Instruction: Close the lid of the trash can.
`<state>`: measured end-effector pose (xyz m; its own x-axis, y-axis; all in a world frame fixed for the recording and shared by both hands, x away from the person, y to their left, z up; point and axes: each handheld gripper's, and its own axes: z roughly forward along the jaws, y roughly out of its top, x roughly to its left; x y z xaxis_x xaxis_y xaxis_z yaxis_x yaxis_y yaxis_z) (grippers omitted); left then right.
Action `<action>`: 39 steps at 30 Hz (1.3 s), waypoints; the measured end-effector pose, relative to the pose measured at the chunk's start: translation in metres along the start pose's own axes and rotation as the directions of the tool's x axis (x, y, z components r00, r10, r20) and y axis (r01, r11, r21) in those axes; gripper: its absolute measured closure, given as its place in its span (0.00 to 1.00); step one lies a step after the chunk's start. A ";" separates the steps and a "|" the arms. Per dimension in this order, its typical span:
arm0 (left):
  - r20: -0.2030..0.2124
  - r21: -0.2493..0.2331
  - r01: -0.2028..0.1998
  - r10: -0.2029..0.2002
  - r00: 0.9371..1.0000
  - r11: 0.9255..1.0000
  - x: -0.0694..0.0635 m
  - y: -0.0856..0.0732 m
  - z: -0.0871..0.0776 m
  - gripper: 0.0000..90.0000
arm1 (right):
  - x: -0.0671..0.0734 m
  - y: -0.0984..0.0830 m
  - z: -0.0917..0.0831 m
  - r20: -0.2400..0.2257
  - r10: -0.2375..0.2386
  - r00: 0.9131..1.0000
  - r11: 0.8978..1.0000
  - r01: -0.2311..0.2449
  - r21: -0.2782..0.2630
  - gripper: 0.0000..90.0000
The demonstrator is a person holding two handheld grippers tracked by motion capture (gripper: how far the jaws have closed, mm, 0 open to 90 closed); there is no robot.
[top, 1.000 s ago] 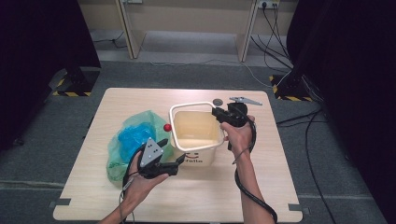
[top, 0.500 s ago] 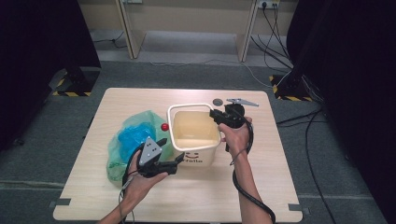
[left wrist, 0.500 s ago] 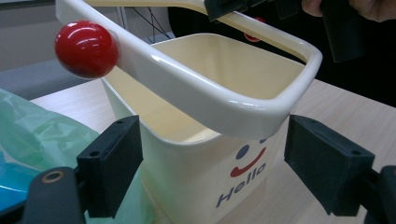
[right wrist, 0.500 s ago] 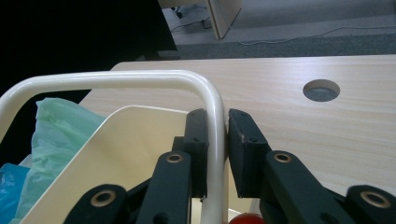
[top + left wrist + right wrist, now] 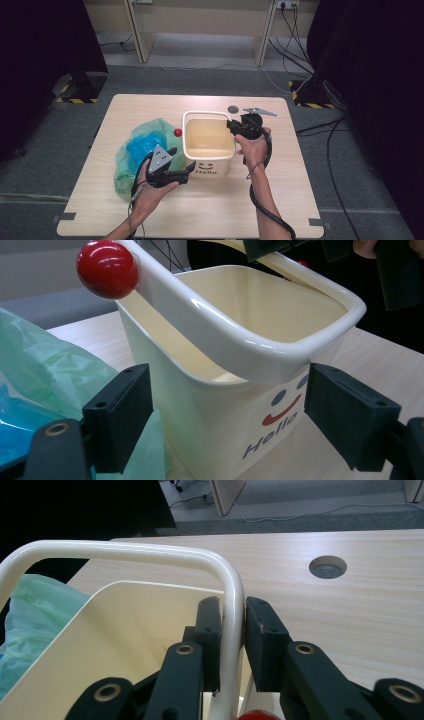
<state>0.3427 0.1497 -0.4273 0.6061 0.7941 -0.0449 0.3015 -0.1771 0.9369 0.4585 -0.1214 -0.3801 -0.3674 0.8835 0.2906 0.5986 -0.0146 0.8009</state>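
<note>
Bench carries a green plastic bag at left, likely waiting to line the cream bin, which stands mid-bench just beside the bag. Right hand-held gripper is clamped on the bin's raised handle, seemingly to steady it. Left hand-held gripper hovers wide open astride the bin's front corner, gripping nothing. Red knob marks the handle's pivot.

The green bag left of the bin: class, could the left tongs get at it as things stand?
Probably yes. The left tongs stand open at the bin's front corner, holding nothing, and the green bag lies right beside them on the table with nothing between.
</note>
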 end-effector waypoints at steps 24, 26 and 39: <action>-0.007 0.021 0.037 -0.037 0.999 0.999 0.005 -0.006 0.011 0.25 | -0.003 -0.011 0.007 0.067 -0.041 0.997 0.998 0.039 0.041 0.80; -0.006 0.021 0.040 -0.040 0.999 0.999 0.006 -0.007 0.011 0.25 | -0.003 -0.011 0.007 0.067 -0.043 0.997 0.998 0.040 0.039 0.80; 0.000 0.024 0.042 -0.042 0.999 0.999 0.006 -0.007 0.011 0.25 | -0.006 -0.013 0.006 0.060 -0.047 0.997 0.998 0.044 0.049 0.79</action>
<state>0.3522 0.1495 -0.4382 0.5931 0.8007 -0.0844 0.3443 -0.1574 0.9256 0.4573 -0.1239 -0.3952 -0.3521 0.9096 0.2205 0.6156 0.0476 0.7866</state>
